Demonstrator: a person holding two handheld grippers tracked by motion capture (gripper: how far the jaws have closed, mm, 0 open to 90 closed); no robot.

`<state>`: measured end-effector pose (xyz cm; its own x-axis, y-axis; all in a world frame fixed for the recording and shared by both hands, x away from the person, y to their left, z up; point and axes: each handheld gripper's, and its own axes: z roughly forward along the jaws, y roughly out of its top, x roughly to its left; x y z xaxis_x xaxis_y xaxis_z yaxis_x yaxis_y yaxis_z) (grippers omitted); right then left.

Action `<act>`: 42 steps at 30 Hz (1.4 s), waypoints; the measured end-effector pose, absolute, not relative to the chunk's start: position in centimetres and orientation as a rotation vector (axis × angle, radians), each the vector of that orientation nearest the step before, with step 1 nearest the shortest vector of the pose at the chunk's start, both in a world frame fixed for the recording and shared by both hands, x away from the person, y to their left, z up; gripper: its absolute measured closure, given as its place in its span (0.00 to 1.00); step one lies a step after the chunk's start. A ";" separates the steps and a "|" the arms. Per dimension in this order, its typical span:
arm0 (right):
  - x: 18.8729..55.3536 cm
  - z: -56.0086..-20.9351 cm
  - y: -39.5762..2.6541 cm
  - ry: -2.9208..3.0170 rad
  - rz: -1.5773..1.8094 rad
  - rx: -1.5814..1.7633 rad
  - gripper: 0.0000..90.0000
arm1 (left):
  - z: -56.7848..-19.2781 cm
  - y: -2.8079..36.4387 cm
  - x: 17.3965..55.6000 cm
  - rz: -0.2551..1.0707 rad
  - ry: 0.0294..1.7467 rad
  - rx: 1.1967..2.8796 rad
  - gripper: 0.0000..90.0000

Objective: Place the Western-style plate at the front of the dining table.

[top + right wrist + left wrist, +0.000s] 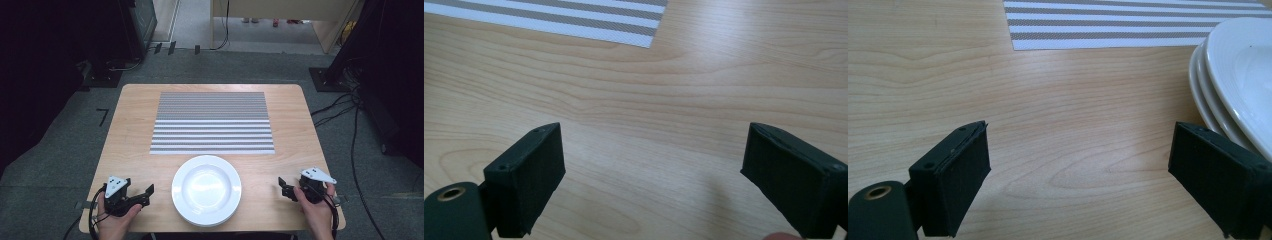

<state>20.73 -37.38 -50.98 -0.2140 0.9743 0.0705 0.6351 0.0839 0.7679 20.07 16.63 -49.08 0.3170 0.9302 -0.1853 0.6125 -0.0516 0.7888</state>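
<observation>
Grey carpet floor (pixel 60 165) with cables surrounds a light wood worktop (pixel 130 130). High view: striped placemat (pixel 212 122) lies mid-worktop toward the far edge; stack of white plates (pixel 206 190) sits centered at the near edge, just in front of the placemat. Left gripper (pixel 148 191) rests near the near left corner, beside the plates, not touching. Right gripper (pixel 283 187) near the near right corner, apart from the plates.

Left gripper view: fingers (pixel 955 175) spread wide, nothing between them, bare wood below; plates (pixel 1233 75) at right, close behind the right finger; placemat corner (pixel 1108 22) farther off.

Right gripper view: fingers (pixel 529 175) wide apart, holding nothing, over bare worktop (pixel 649 125); placemat corner (pixel 589 17) at top left.
</observation>
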 end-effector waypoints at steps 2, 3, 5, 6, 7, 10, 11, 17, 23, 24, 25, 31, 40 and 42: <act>20.7 -50.9 -37.1 1.907 0.972 1.577 0.11 | -49.1 16.5 20.0 0.484 1.382 1.761 0.11; 20.7 -50.9 -36.9 1.910 0.980 1.573 0.11 | -49.1 16.5 20.0 0.482 1.381 1.762 0.11; 20.6 -50.9 -36.6 1.913 0.995 1.568 0.11 | -49.1 16.4 20.0 0.479 1.379 1.761 0.11; 20.6 -50.8 -36.5 1.916 1.002 1.568 0.11 | -49.1 16.2 20.0 0.467 1.376 1.763 0.11; 20.6 -50.8 -36.4 1.918 1.010 1.564 0.11 | -49.2 16.0 19.9 0.458 1.373 1.760 0.11; 20.5 -50.7 -35.9 1.925 1.026 1.558 0.11 | -49.2 15.6 19.8 0.441 1.358 1.766 0.11; 20.5 -50.7 -35.8 1.928 1.033 1.555 0.11 | -49.1 15.4 19.8 0.438 1.352 1.763 0.11; 20.4 -50.5 -35.0 1.941 1.077 1.535 0.11 | -49.0 14.8 19.5 0.427 1.330 1.769 0.11; 20.3 -50.4 -34.1 1.959 1.106 1.510 0.11 | -49.0 14.4 19.4 0.424 1.320 1.782 0.11; 20.3 -50.4 -33.9 1.962 1.108 1.511 0.11 | -49.0 14.4 19.4 0.425 1.319 1.783 0.11; 20.3 -50.4 -33.8 1.965 1.107 1.510 0.11 | -49.1 14.3 19.4 0.425 1.320 1.782 0.11; 20.2 -50.3 -32.9 1.982 1.132 1.487 0.11 | -49.1 14.0 19.3 0.417 1.307 1.788 0.11; 19.9 -50.0 -31.4 2.020 1.184 1.443 0.11 | -49.0 13.8 19.2 0.416 1.296 1.794 0.11; 19.9 -50.1 -31.0 2.032 1.184 1.437 0.11 | -49.0 13.8 19.2 0.413 1.293 1.795 0.11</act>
<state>19.85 -31.02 -50.05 -0.4028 0.9022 0.1542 0.5792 0.1208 0.8061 19.21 13.76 -49.04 0.4077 0.8891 -0.2080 0.6033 -0.0913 0.7923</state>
